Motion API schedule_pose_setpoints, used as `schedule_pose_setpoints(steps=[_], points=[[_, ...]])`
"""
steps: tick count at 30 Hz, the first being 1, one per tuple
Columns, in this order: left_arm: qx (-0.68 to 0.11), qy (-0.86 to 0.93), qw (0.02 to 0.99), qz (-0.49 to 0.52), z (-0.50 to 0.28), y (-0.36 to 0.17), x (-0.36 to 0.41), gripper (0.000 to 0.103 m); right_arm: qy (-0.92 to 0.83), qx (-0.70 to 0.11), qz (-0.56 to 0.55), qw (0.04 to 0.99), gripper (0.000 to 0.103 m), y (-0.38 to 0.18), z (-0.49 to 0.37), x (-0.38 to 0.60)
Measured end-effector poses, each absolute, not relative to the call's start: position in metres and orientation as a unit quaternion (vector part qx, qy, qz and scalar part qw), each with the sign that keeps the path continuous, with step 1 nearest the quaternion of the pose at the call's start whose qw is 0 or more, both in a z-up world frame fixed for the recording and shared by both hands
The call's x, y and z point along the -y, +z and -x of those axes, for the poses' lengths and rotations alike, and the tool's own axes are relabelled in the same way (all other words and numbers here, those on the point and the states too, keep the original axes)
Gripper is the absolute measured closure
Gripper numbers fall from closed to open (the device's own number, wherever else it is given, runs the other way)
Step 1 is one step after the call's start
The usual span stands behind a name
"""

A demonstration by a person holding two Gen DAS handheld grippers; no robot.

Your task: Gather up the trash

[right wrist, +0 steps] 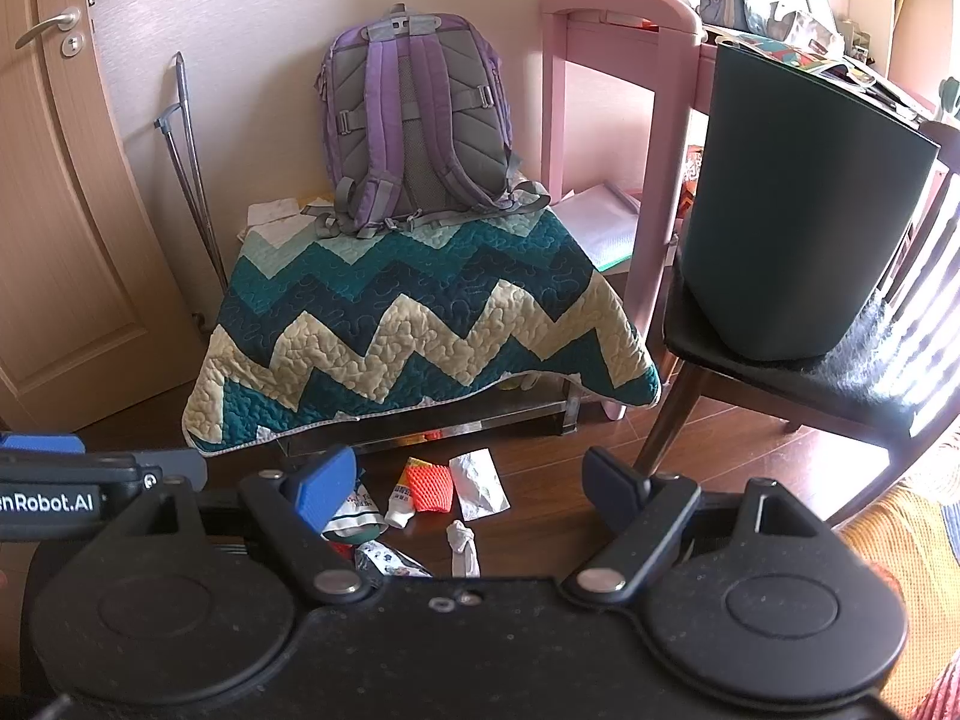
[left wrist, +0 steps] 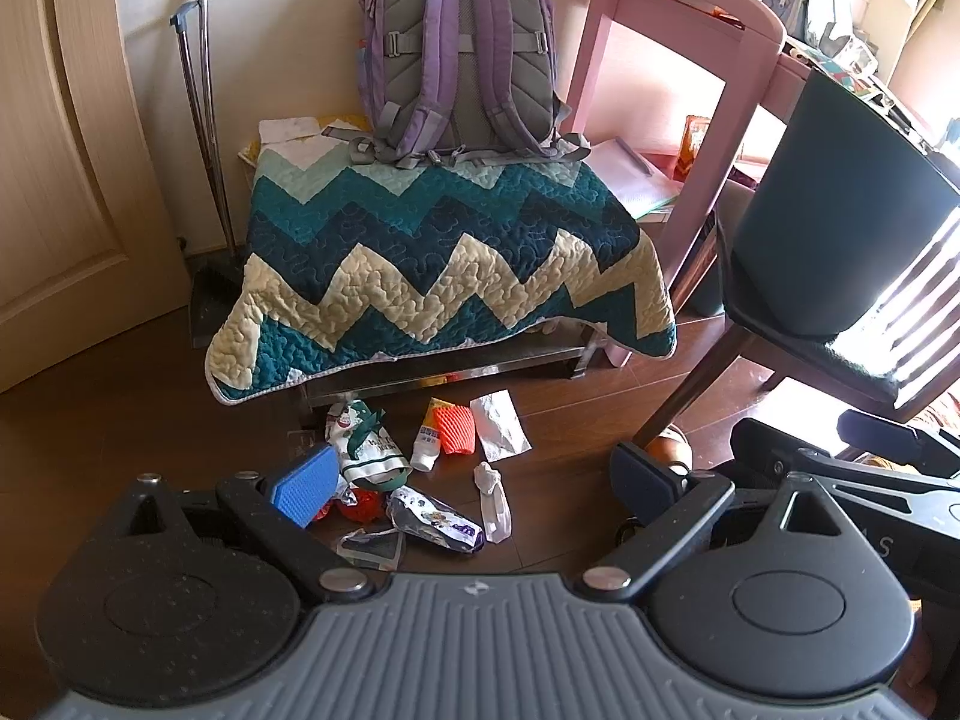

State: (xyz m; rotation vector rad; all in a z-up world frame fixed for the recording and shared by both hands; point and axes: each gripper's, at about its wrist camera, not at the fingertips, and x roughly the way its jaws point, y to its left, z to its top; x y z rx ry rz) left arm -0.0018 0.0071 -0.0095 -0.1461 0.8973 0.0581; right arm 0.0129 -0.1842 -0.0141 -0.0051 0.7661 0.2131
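Two grippers are in view, and we find both with jaws spread wide and nothing between them: the left gripper [left wrist: 471, 483] hangs above the trash, the right gripper [right wrist: 468, 483] beside it at the same height.

We locate the trash on the dark wood floor [left wrist: 570, 438], in front of the quilt-draped bench:
- A white tube [left wrist: 431, 435] lies with its long axis running away from us, leaning slightly right (its near end is the narrower one).
- An orange foam net [left wrist: 456, 429] touches the tube's right side, parallel to it.
- A foil wrapper [left wrist: 501, 425] lies just right of the net.
- A green-and-white packet [left wrist: 366, 447] lies left of the tube.
- A twisted white scrap [left wrist: 493, 498] points toward us.
- A purple printed wrapper [left wrist: 435, 519] lies crosswise.

We see a dark bin [right wrist: 804, 210] standing upright on the chair [right wrist: 780, 369] to the right; its contents are hidden from us.
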Motion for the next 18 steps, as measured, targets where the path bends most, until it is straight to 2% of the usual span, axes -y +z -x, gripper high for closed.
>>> schedule_pose_setpoints(steps=[18], points=[[-0.436, 0.028, 0.897, 0.072, 0.0012, -0.0129, -0.0019, 0.005, 0.104, -0.376, 0.002, 0.921, 0.02, -0.0161, -0.0154, 0.185]])
